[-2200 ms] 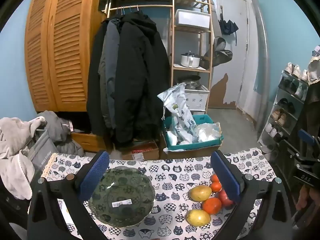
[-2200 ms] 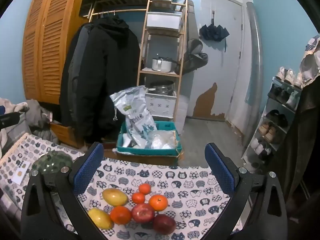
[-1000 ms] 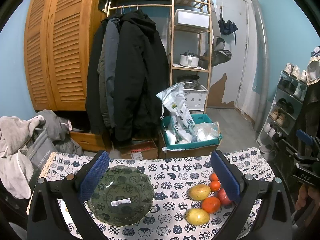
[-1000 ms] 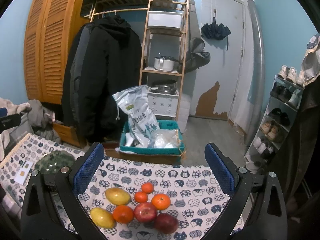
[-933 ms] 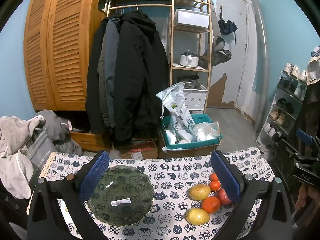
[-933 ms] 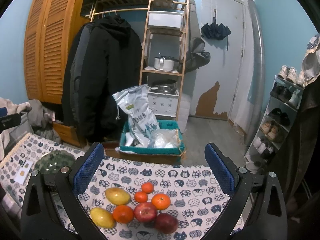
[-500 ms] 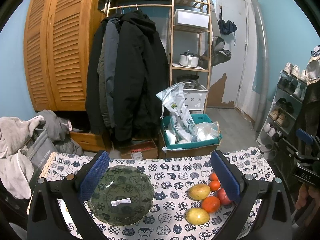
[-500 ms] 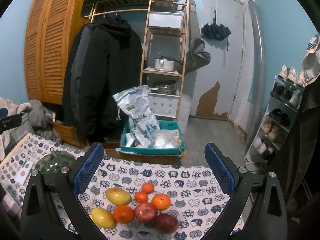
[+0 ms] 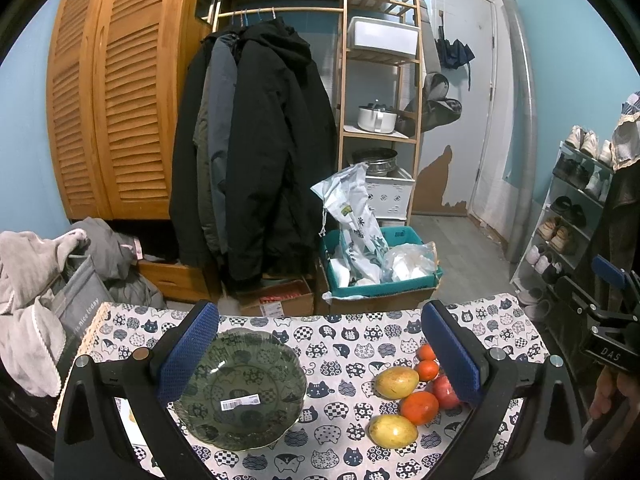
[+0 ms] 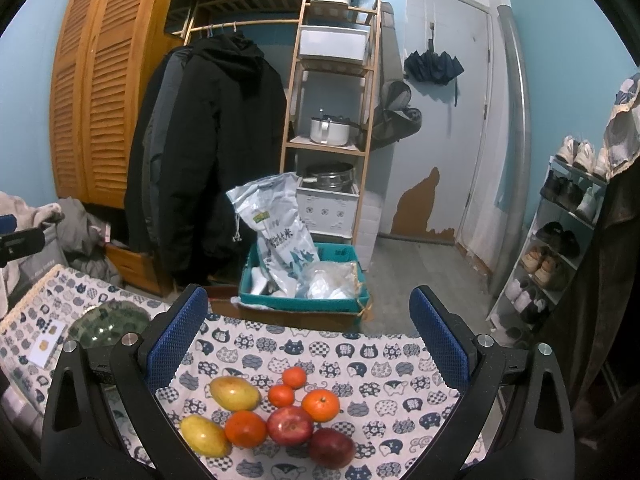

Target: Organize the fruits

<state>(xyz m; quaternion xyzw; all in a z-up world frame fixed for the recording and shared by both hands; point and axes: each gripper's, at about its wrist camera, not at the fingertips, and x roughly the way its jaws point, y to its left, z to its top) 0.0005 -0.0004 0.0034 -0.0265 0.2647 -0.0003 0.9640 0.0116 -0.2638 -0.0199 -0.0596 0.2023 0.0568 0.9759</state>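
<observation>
The left tongs (image 9: 318, 346), two black arms faced with blue textured pads, are spread wide and hold nothing, poised above the cat-patterned surface (image 9: 340, 344), with one pad (image 9: 188, 350) over its left part and the other (image 9: 450, 350) over its right. The right tongs (image 10: 308, 336), of the same black-and-blue build, are likewise spread wide and empty, above that surface's right part. At the right edge of the left wrist view, a hand (image 9: 612, 394) grips the right tool's handle.
</observation>
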